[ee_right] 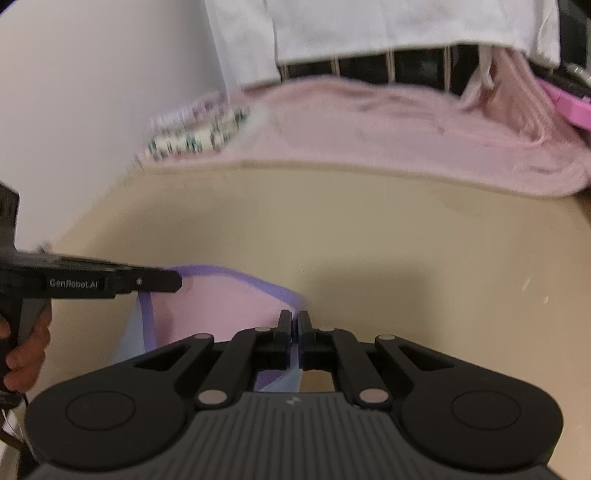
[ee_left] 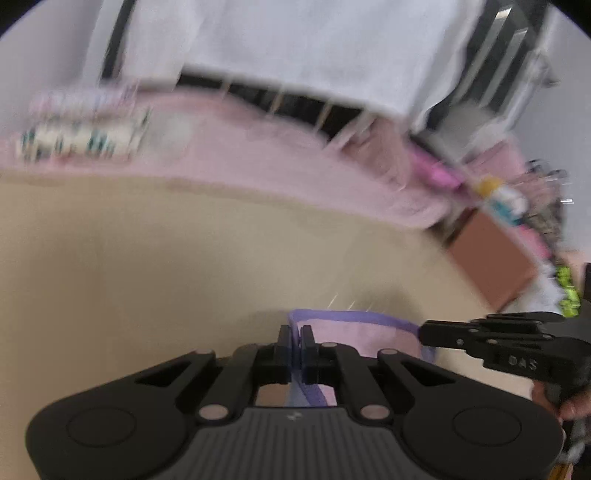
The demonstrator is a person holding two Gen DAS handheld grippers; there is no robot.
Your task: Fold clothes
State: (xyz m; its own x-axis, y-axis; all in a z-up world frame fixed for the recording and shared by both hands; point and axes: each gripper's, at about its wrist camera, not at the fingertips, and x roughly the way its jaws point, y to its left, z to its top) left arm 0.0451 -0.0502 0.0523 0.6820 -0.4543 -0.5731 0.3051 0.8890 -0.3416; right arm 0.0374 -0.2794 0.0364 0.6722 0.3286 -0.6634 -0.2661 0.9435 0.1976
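Fingers [ee_left: 306, 334] clamp pink garment [ee_left: 354, 336].

Ahead of me the beige table [ee_right: 332, 229] lies bare in the middle. At its far edge sits a blurred patterned box [ee_right: 199, 136] with green marks. A brown cardboard box [ee_left: 491, 262] stands off its side, and a white cloth [ee_right: 406, 26] hangs behind.

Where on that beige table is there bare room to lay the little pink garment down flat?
The widest bare stretch of the beige tabletop lies between the small pink garment with purple trim, pinched by both the left gripper and the right gripper, and the large pale pink cloth along the far edge. The far edge is crowded: that cloth plus a folded patterned fabric.
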